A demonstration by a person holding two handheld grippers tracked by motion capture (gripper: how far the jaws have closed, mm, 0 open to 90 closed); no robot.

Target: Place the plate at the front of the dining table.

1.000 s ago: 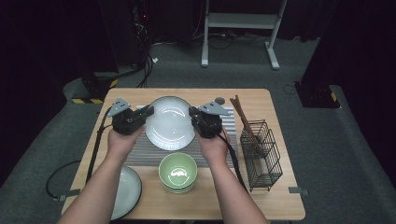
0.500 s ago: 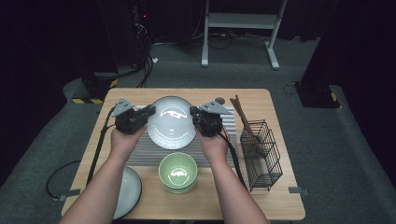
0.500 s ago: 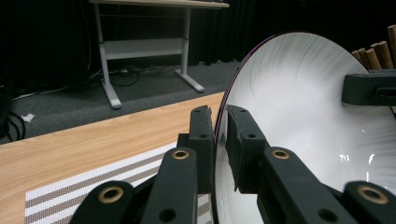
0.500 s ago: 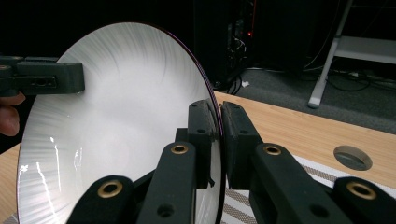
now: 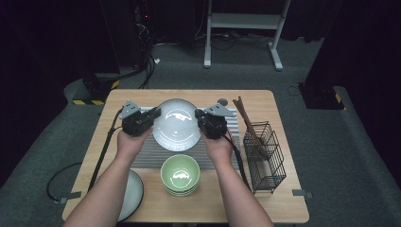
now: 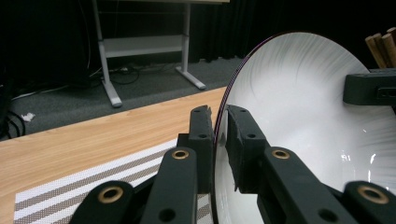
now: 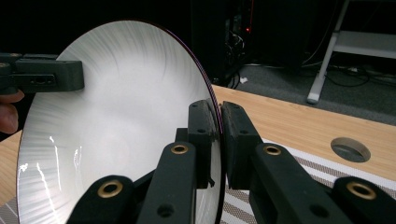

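A: Plate first: white, wide, held over the far middle of the striped mat, a pair of jaws pinching its rim on each side.

B: Why do we grip it at both edges?

A: A broad, shallow dish would tip from one pinch, we judge. The left gripper has its jaws clamped on the left rim, the right gripper has its jaws clamped on the right rim, so the weight hangs between them. In the left gripper view the rim runs straight down between the two black jaws, and the right gripper view shows the same on the other edge.

B: Is it on the mat?

A: We cannot tell from above; in both gripper views the plate stands tilted, so we judge it is carried, not resting.

B: And around it?

A: Nearer us on the mat sits a stack of green bowls, just beside the plate's near edge but apart from it. At the near left corner of the desk lies a grey plate. On the right stands a black wire basket with brown chopsticks leaning from it, well clear of the right hand.
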